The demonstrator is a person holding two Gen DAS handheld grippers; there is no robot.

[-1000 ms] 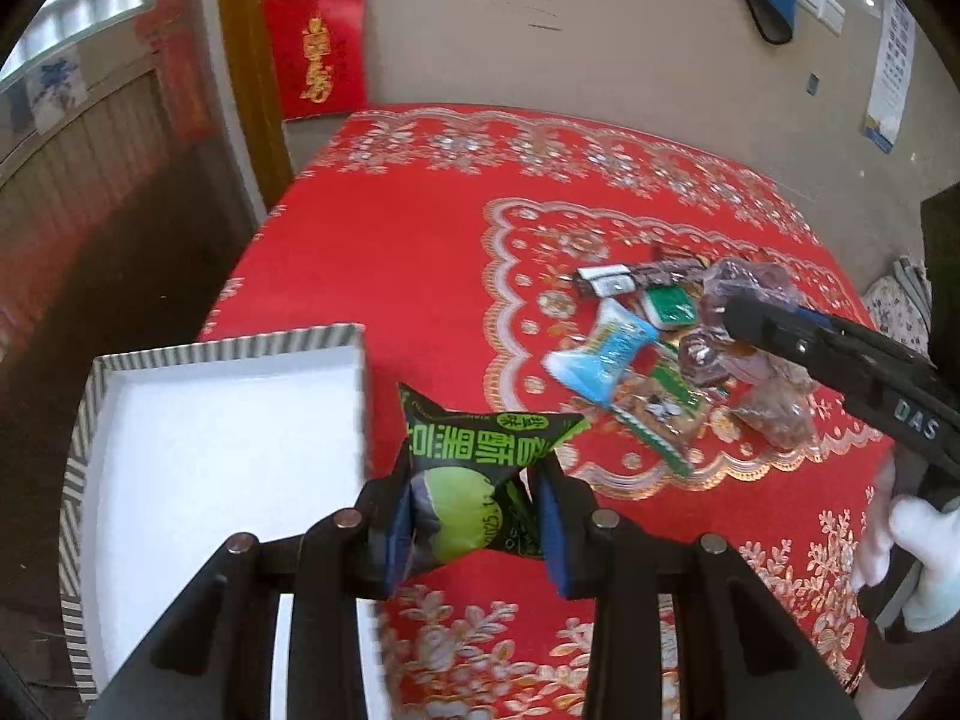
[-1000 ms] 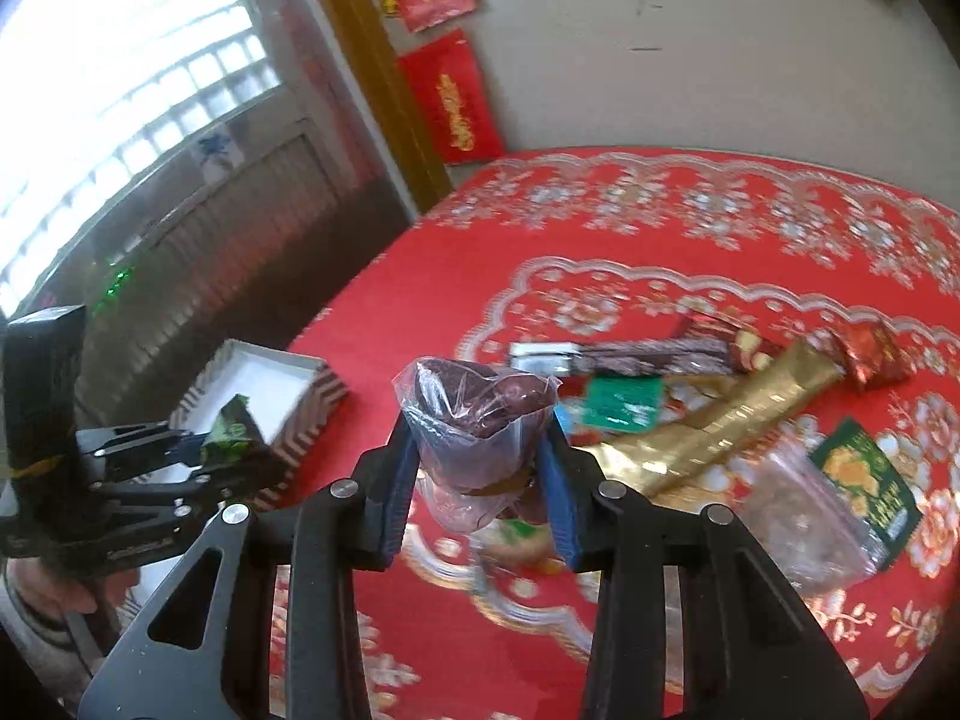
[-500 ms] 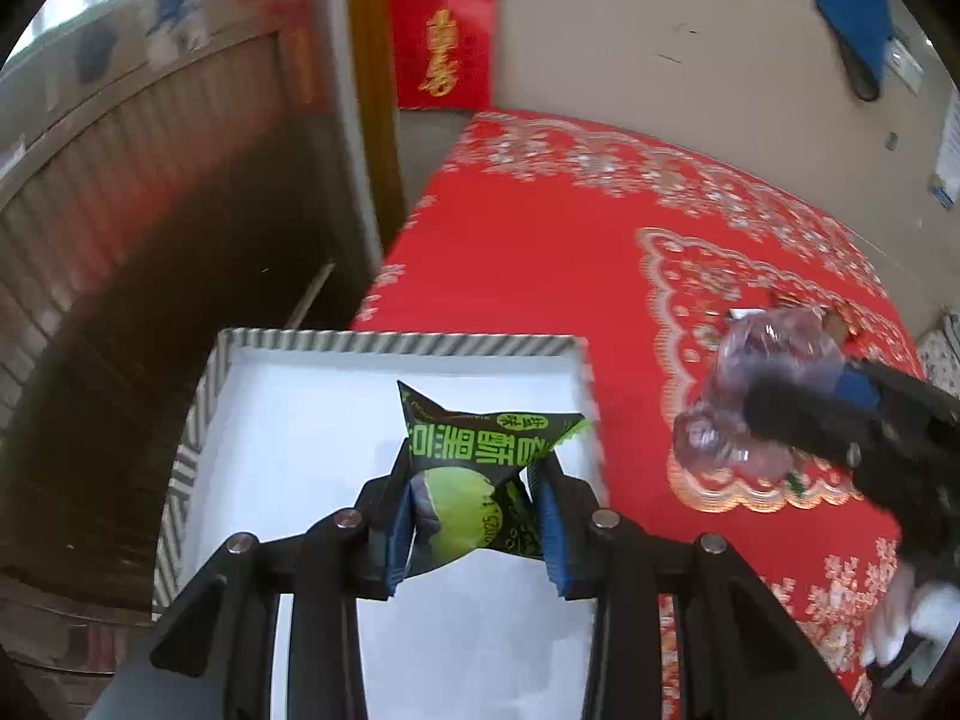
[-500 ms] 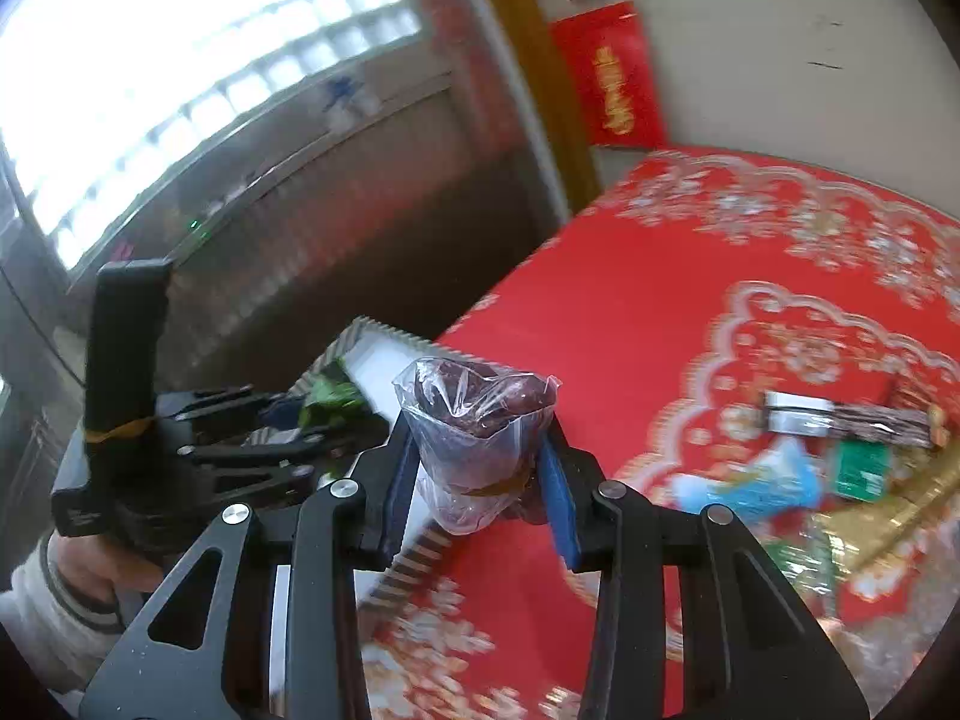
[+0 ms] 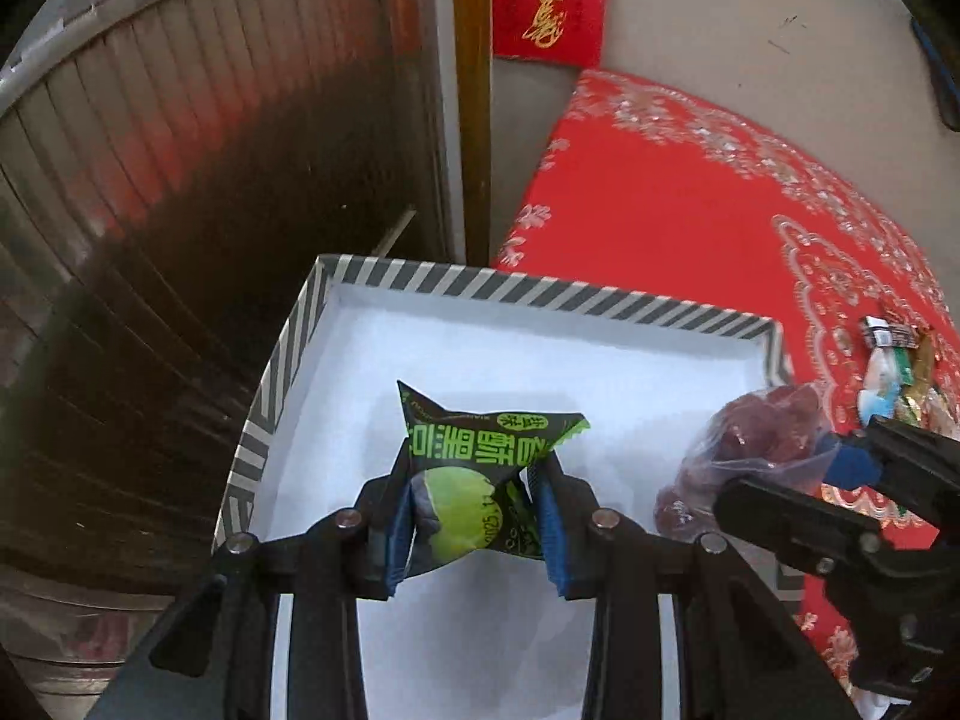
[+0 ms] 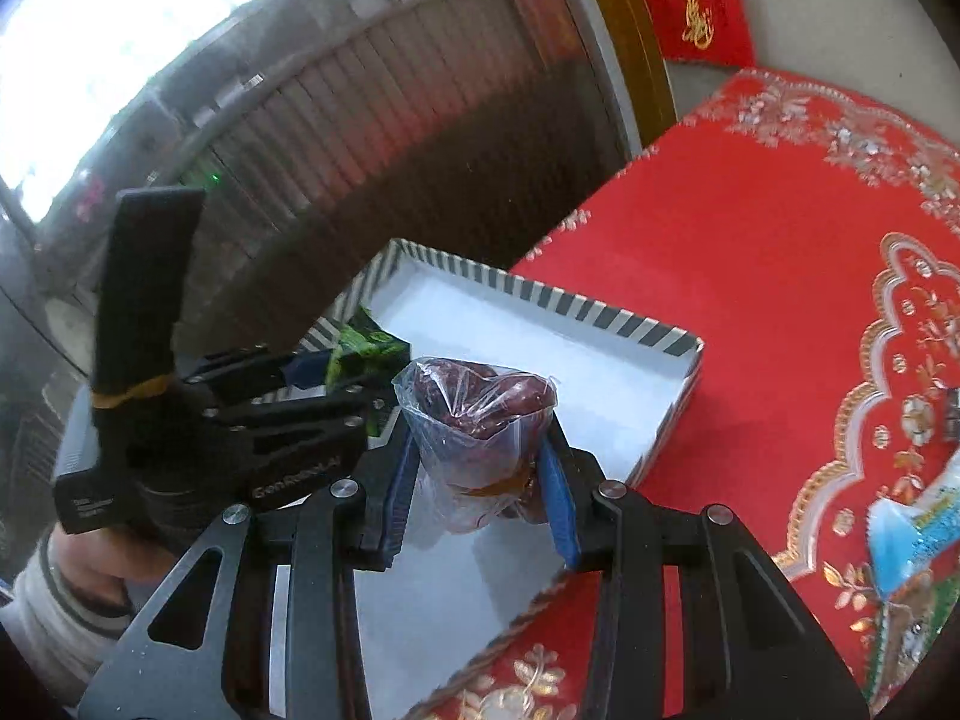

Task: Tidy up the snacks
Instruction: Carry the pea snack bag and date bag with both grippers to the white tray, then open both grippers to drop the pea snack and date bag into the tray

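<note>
Risk first: two tools crowded over one shallow, white-floored cardboard tray with a grey-and-white striped rim (image 5: 540, 291), so a careless release could knock one packet with the other tool's fingers. Could also drop the clear plastic bag of dark red dried fruit (image 6: 480, 414) on the striped rim (image 6: 606, 315) instead of the white floor, since in the left wrist view that bag (image 5: 750, 438) sits at the right edge of the frame, close to the tray's right wall. Slippery film, soft contents: likely to sag or roll once let go. Tray itself perched at the corner of the red, gold-patterned tablecloth (image 5: 690, 198), near the table edge; a hard push downward might tip or slide it.

Pose: left gripper (image 5: 474, 510) low in the centre of its own view, pointing forward and down over the tray floor, blue pads clamped on the black-and-green foil snack packet with a lime-green circle (image 5: 480, 480), packet apparently clear of the floor. Right gripper (image 6: 480, 480) centred low in its frame, angled toward the tray from the tablecloth side, pads pinching the fruit bag by its lower part, bag mouth upright. Left tool seen at left of the right wrist view, gripped by a hand (image 6: 90, 546). Remaining wrapped snacks (image 5: 894, 372) heaped at far right on the cloth, well apart from the tray.
</note>
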